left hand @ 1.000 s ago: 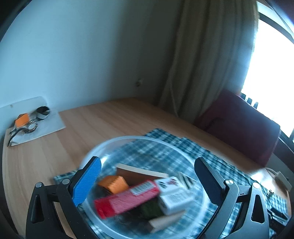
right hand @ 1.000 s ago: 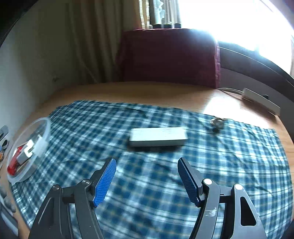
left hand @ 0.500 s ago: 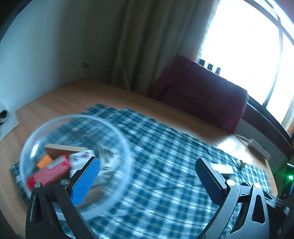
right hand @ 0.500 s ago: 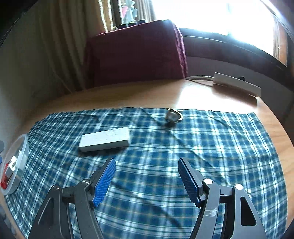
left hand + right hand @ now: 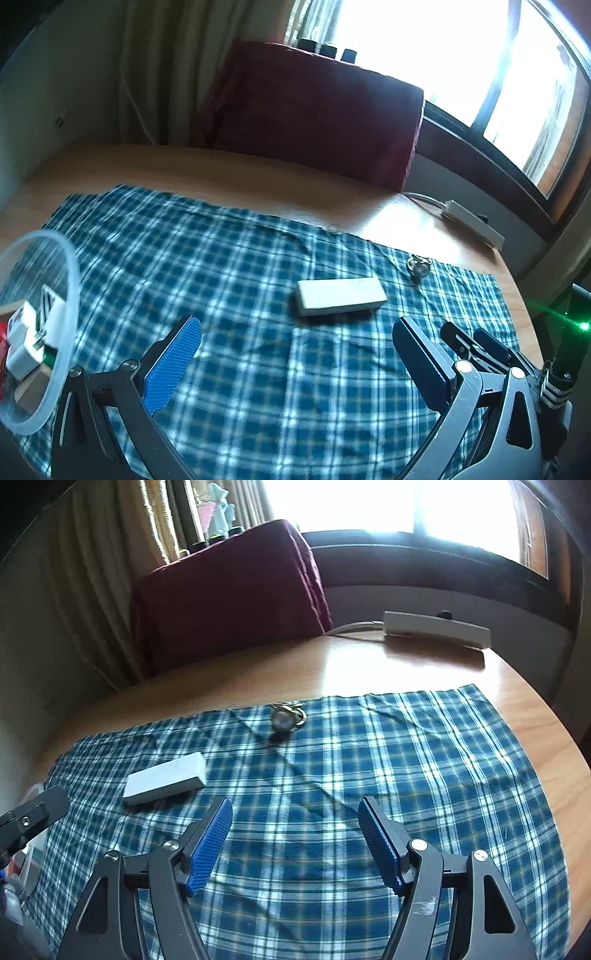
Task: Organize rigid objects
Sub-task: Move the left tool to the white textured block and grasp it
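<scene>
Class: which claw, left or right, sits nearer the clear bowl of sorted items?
Left. The left claw is open right beside the clear bowl; the right claw, also open, is far across the cloth.

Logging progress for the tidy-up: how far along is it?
Done: several small items sit in the clear bowl. In hand: nothing; left gripper and right gripper have open, empty jaws. Left: the white box and the small metal piece lie on the plaid cloth.

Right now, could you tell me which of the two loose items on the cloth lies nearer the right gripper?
The white box. It lies just ahead-left of the right gripper, while the small metal ring piece sits farther back, by the cloth's far edge.
</scene>
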Motion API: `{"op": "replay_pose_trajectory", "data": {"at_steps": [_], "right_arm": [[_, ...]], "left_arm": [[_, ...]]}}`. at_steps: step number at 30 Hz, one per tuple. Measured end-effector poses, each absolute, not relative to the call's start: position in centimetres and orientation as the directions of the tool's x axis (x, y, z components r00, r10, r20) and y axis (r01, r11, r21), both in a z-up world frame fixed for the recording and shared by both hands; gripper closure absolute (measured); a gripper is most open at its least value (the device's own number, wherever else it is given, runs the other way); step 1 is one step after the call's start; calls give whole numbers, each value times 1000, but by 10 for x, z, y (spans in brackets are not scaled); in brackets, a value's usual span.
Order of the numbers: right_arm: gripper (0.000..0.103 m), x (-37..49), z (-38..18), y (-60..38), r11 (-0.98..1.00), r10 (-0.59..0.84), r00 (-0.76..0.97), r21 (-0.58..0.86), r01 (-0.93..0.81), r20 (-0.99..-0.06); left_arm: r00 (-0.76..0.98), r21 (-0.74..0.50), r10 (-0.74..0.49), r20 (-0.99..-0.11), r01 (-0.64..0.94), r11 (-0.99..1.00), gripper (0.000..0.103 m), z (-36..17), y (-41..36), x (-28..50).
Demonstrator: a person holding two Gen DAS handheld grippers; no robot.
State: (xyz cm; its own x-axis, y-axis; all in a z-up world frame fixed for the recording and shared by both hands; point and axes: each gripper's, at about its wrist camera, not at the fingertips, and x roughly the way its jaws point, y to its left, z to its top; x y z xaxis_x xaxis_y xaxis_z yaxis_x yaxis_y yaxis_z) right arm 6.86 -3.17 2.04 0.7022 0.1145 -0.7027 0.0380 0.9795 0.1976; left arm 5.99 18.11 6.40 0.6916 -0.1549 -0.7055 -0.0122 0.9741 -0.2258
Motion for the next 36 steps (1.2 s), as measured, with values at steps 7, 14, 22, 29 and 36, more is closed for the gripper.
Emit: {"op": "replay_pose_trajectory", "data": {"at_steps": [7,14,22,29,36], "right_arm": [[29,71,22,-45,972,105,708,222,75,-698],[29,72,23,-57,964,92,710,242,112,-699],[29,71,21,-60,959,87,710,251,130,-698],[29,71,20,-62,958,85,709,252,135,-700],[29,73,16,-63,959,83,704,250,137,-705]], "left_arm": [[644,-226,-169,-746,-5,974,0,54,159,89],[571,-270,-207,-794,-26,962,0,35,143,118],[551,-280,-214,-807,-37,959,0,28,126,141],[541,-282,-198,-818,-76,956,0,20,129,155],[561,-205,-136,-816,-62,977,0,16,126,159]]}}
